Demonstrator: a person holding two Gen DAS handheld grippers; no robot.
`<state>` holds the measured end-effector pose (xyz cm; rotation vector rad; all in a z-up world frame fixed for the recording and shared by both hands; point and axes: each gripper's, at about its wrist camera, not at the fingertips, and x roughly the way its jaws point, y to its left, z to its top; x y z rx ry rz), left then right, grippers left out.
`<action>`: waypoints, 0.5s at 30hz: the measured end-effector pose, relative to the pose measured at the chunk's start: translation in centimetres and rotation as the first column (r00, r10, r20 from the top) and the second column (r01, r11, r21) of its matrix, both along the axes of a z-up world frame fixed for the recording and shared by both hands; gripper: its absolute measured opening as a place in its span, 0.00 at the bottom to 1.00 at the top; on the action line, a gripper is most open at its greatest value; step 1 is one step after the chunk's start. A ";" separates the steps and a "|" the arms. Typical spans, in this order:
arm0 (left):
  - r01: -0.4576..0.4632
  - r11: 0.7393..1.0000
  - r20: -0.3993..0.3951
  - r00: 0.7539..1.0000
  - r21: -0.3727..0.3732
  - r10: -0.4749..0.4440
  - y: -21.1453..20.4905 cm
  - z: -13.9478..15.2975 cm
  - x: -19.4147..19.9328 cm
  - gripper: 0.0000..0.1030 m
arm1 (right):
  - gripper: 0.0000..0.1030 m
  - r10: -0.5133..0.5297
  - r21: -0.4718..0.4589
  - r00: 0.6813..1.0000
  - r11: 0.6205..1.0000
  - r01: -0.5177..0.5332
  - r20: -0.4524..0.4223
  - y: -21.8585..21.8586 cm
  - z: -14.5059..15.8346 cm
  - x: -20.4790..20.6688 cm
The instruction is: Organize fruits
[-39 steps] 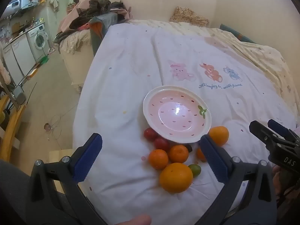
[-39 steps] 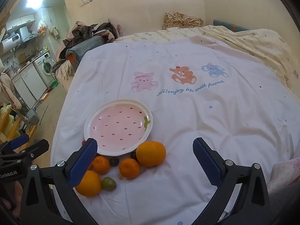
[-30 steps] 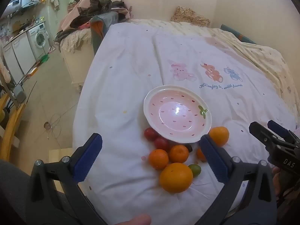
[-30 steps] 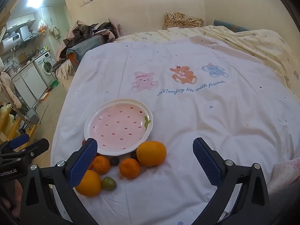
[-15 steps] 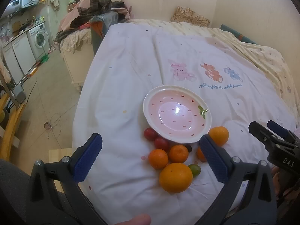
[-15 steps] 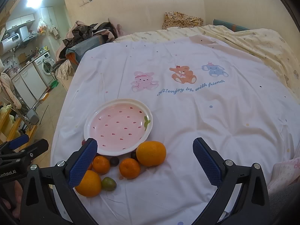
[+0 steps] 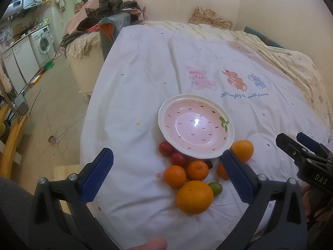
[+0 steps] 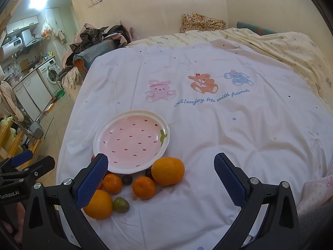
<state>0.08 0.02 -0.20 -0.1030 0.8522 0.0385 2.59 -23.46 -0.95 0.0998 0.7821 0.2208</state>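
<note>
- Fruit is lying loose on the white printed bedsheet, bunched against the near rim of the pink strawberry-patterned ceramic plate, which is holding nothing.
- Step in hand, as I judge it: the start, with no fruit lifted so far.
- The left gripper is hovering with its blue-padded jaws spread wide, gripping nothing, above the nearest large round orange.
- The right gripper is gaping just as wide and also carrying nothing, with the other large orange lying between its pads.
- Next move is likely calling for lowering one gripper around an orange, closing gently, and carrying it onto the plate without nudging the small mandarins.
</note>
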 end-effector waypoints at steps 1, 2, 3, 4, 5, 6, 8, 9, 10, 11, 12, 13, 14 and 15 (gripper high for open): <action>0.000 1.000 0.000 1.000 0.001 0.000 0.0 0.0 0.0 1.00 | 1.00 0.001 0.000 1.000 1.000 -0.001 0.000 0.0 0.0 0.0; 0.000 1.000 0.000 1.000 0.001 0.000 0.0 0.0 0.0 1.00 | 1.00 0.001 -0.001 1.000 1.000 -0.001 -0.001 0.0 0.0 0.0; 0.000 1.000 0.000 1.000 0.001 0.000 0.0 0.0 0.0 1.00 | 1.00 0.001 -0.003 1.000 1.000 -0.001 0.000 0.0 0.0 0.0; 0.001 1.000 0.001 1.000 0.001 -0.001 0.0 0.0 0.0 1.00 | 1.00 0.001 0.000 1.000 1.000 -0.001 -0.001 0.0 0.0 0.0; 0.001 1.000 0.001 1.000 0.001 -0.001 0.0 0.0 0.0 1.00 | 1.00 0.000 0.001 1.000 1.000 0.000 -0.002 0.0 0.0 0.0; 0.001 1.000 0.001 1.000 0.001 -0.001 0.0 0.0 0.0 1.00 | 1.00 0.000 0.000 1.000 1.000 0.000 -0.001 0.0 0.0 0.0; 0.000 1.000 0.000 1.000 -0.001 0.000 0.0 0.0 0.0 1.00 | 1.00 0.000 -0.001 1.000 1.000 0.000 0.000 0.0 0.0 0.0; -0.001 1.000 0.000 1.000 -0.003 0.001 0.0 0.0 0.0 1.00 | 1.00 0.000 -0.001 1.000 1.000 0.000 0.000 0.0 0.0 0.0; -0.002 1.000 0.000 1.000 -0.001 0.002 0.0 0.0 0.0 1.00 | 1.00 0.000 -0.001 1.000 1.000 0.000 0.000 0.0 0.0 0.0; -0.001 1.000 0.000 1.000 -0.001 0.001 0.0 0.0 0.0 1.00 | 1.00 0.000 -0.001 1.000 1.000 0.000 0.000 0.0 0.0 0.0; -0.001 1.000 -0.001 1.000 -0.001 0.001 0.0 0.0 0.0 1.00 | 1.00 0.001 0.000 1.000 1.000 -0.001 -0.001 0.0 0.0 0.0; 0.001 1.000 -0.001 1.000 -0.001 -0.001 0.0 0.0 0.0 1.00 | 1.00 0.001 0.000 1.000 1.000 -0.001 0.000 0.0 0.0 0.0; 0.001 1.000 -0.001 1.000 0.000 -0.001 0.0 0.0 0.0 1.00 | 1.00 0.001 0.000 1.000 1.000 -0.001 0.000 0.0 0.0 0.0; 0.000 1.000 -0.001 1.000 0.000 0.000 0.0 0.0 0.0 1.00 | 1.00 0.001 -0.001 1.000 1.000 -0.001 0.001 0.0 0.0 0.0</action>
